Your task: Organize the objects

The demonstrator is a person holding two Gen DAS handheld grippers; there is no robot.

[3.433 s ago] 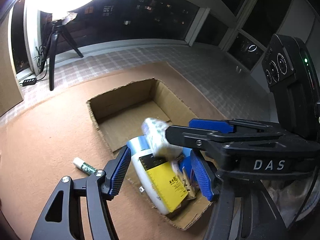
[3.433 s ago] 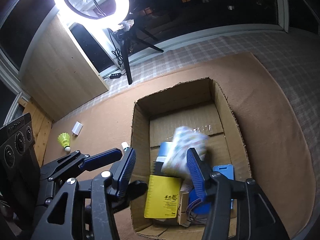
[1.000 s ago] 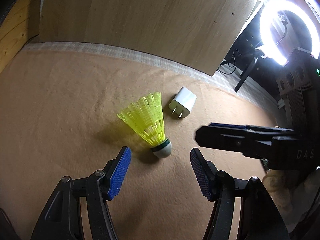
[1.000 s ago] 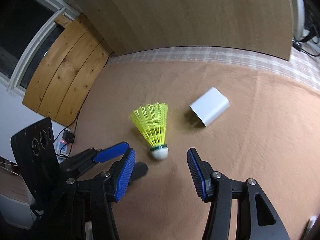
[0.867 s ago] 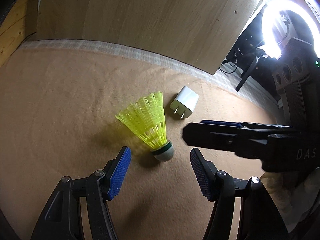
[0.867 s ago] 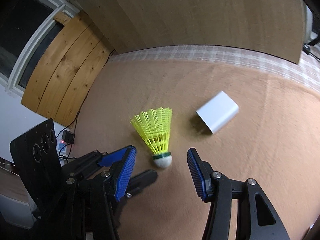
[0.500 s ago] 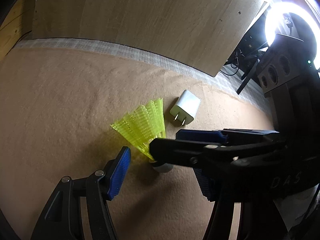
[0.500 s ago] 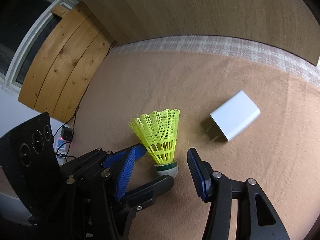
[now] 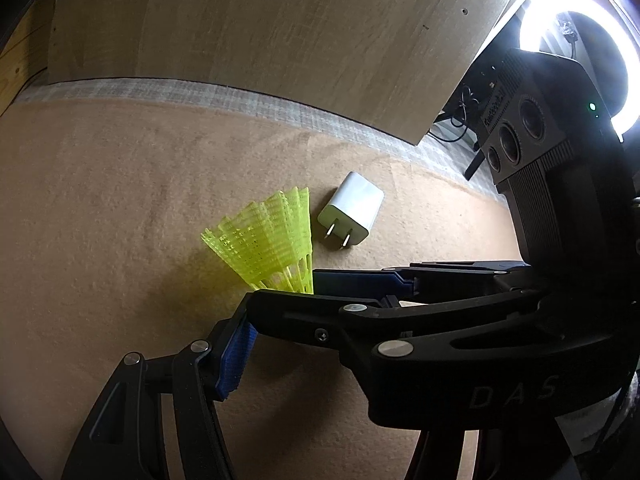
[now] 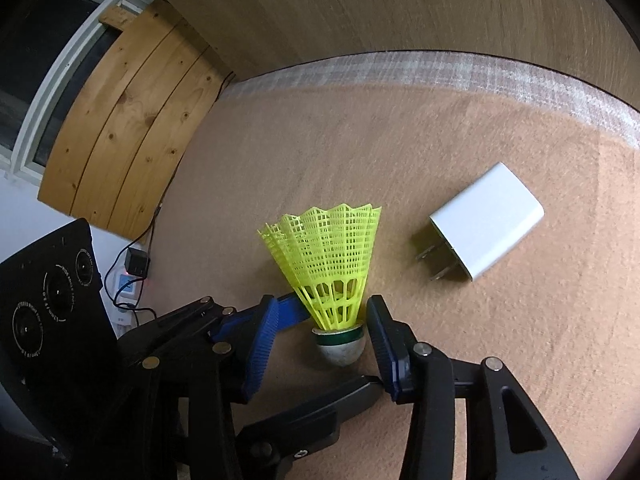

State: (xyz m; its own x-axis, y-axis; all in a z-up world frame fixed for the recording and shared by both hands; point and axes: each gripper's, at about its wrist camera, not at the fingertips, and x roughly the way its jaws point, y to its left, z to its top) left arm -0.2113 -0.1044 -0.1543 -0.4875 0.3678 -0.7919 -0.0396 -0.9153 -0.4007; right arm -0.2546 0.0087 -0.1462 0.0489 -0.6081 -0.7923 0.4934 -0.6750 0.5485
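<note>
A yellow plastic shuttlecock (image 10: 328, 256) lies on the brown carpet, its white cork (image 10: 339, 350) toward me. My right gripper (image 10: 320, 340) straddles the cork with its jaws closing. A gap still shows at the left pad, and the right pad is at the cork's edge. In the left wrist view the right gripper (image 9: 288, 292) crosses in from the right and hides the cork below the skirt (image 9: 264, 244). My left gripper (image 9: 312, 340) stands open, and only its left pad (image 9: 236, 356) shows. Its fingers (image 10: 320, 400) reach in on either side of the cork.
A white plug-in charger (image 10: 486, 224) lies on the carpet just right of the shuttlecock, prongs toward me. A large wooden board (image 9: 280, 40) leans at the back. Pine panels (image 10: 128, 120) and a power strip (image 10: 128, 292) with cables are at the left. A ring light (image 9: 576, 52) glares at the right.
Both grippers left the cardboard box and came to the shuttlecock. Over the last second the right gripper came down around the cork, narrowed its jaws, and swung across the left view.
</note>
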